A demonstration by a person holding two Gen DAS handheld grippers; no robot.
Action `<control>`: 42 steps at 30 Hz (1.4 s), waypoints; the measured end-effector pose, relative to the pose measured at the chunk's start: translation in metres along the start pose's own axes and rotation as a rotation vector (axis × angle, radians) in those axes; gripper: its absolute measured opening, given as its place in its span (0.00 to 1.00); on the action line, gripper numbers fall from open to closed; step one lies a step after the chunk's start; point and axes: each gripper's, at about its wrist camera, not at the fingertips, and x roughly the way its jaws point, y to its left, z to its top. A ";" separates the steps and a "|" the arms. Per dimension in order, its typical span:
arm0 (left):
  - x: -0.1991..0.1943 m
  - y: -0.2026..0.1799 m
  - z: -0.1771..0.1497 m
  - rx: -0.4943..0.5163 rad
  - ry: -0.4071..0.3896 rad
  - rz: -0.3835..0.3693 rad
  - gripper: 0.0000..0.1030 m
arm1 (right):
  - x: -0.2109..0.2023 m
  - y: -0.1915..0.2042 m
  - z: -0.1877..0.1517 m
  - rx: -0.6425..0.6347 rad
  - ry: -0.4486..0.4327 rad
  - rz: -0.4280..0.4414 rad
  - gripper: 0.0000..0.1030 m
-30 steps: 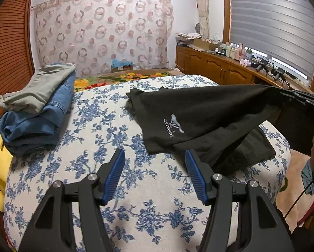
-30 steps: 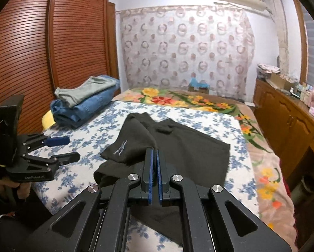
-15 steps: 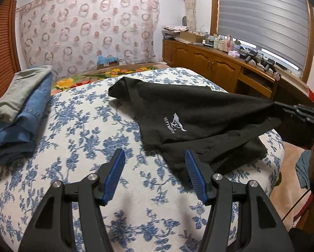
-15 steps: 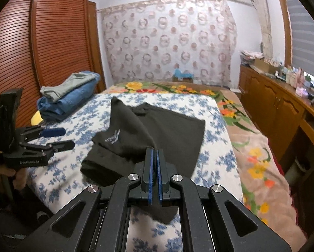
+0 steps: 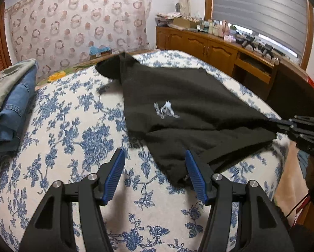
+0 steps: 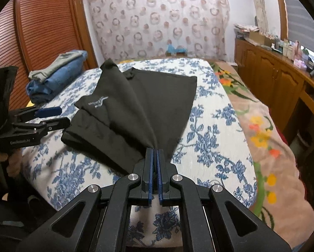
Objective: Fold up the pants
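Black pants [image 5: 188, 96] with a white logo [image 5: 166, 110] lie partly folded on the blue floral bed cover [image 5: 73, 126]. My right gripper [image 6: 155, 151] is shut on one edge of the pants [image 6: 152, 100] and holds that fabric taut just above the bed's near side; it also shows at the right edge of the left wrist view, right gripper [image 5: 272, 124]. My left gripper [image 5: 153, 154] stands open low over the bed at the pants' near corner, pads touching nothing. From the right wrist view the left gripper [image 6: 63, 115] sits beside the folded left edge.
A stack of folded clothes, jeans under a grey-green garment [image 5: 12, 96], lies at the bed's far left. A slatted wooden wardrobe [image 6: 41, 31] stands behind it. A wooden cabinet [image 5: 220, 48] with bottles runs along the right wall. A floral blanket [image 6: 262, 126] covers the bed's right side.
Both grippers have sunk closer to the bed. The right one brought the held black fabric down and nearer the bed's edge. The left one moved up to the pants' near corner, still open.
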 end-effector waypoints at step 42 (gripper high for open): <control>-0.051 0.082 -0.007 -0.154 -0.129 0.080 0.57 | 0.088 0.105 0.091 -0.217 0.056 0.239 0.39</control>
